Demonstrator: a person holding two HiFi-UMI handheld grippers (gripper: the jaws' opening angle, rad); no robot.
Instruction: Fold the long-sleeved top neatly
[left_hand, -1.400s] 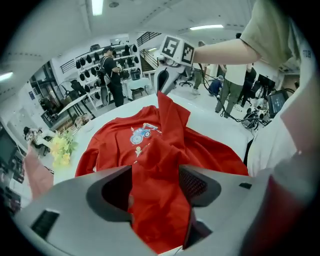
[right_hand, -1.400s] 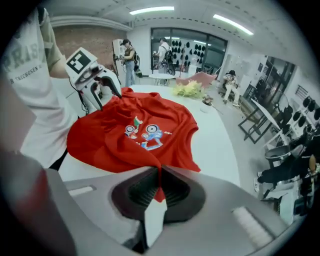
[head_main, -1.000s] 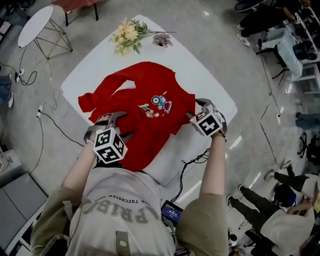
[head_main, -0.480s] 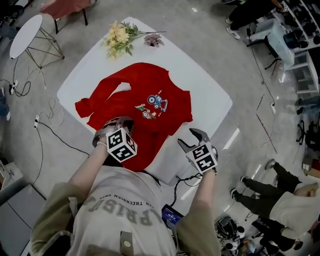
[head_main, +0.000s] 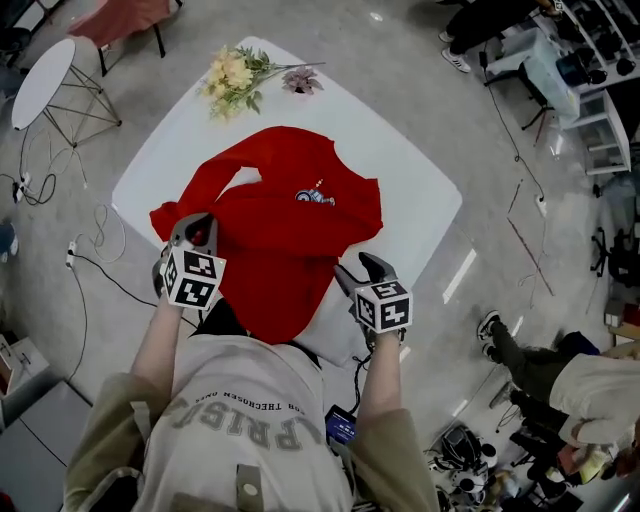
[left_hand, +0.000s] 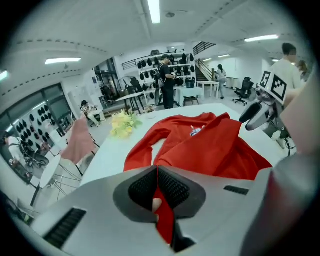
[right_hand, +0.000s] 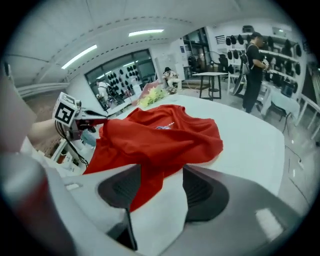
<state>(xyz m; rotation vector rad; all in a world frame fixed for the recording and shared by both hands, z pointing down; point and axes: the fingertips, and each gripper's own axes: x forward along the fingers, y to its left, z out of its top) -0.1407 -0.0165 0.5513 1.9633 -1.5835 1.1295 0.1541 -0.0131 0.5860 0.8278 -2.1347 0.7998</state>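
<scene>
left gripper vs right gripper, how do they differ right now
The left gripper is shut on a fold of the red long-sleeved top; the right gripper is open, clamping nothing. The left sits over the top's sleeve side, the right beside its near hem. Both carry marker cubes.

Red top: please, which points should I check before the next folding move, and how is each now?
1. Left tool shut on the red top: ok.
2. Right tool gripping fabric: not ok, jaws apart, cloth only lies between them.
3. Top lying flat: not ok, bunched near the left tool.
4. Flowers clear of the top: ok.
5. Hem fully on the table: cannot tell.
</scene>
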